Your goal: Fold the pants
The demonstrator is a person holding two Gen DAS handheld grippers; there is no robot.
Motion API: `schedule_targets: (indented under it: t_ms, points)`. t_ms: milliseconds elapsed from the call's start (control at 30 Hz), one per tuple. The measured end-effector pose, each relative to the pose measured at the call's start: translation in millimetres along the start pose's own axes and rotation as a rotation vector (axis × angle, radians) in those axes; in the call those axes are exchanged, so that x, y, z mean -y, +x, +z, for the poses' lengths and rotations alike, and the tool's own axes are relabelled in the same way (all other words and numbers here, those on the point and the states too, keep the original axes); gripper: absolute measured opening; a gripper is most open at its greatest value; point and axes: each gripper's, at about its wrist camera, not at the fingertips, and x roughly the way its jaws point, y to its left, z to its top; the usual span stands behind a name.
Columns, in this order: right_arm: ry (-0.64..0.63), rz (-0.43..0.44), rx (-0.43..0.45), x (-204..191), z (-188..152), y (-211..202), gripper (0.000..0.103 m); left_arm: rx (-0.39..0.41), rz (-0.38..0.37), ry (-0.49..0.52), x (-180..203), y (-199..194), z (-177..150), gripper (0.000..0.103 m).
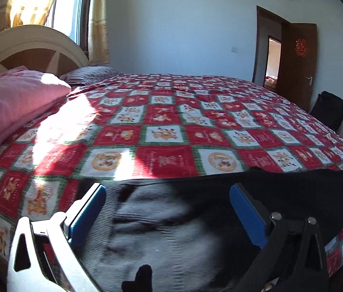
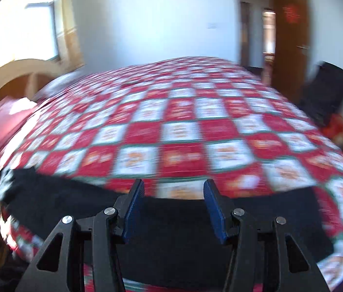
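Black knit pants (image 1: 281, 189) lie along the near edge of the bed, sunlit grey at the waist end (image 1: 161, 228). My left gripper (image 1: 169, 194) is open, its blue pads either side of the sunlit waist part, just above the cloth. In the right wrist view the pants (image 2: 171, 231) stretch as a dark band under my right gripper (image 2: 173, 189), which is open over the leg part. This view is blurred by motion. Whether the fingers touch the cloth I cannot tell.
The bed has a red and white checked cover (image 1: 171, 126). A folded pink blanket (image 1: 13, 97) and a striped pillow (image 1: 91, 74) lie by the headboard (image 1: 25, 46). A black bag (image 1: 329, 109) stands by the open door (image 1: 298, 65).
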Motion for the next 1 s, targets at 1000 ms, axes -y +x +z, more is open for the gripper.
schedule_targets:
  t_ms: [1000]
  points:
    - [0.286, -0.115, -0.140, 164.0, 1.4, 43.3, 0.050, -0.058, 0.078, -0.020, 14.4, 29.0, -35.7, 0.103]
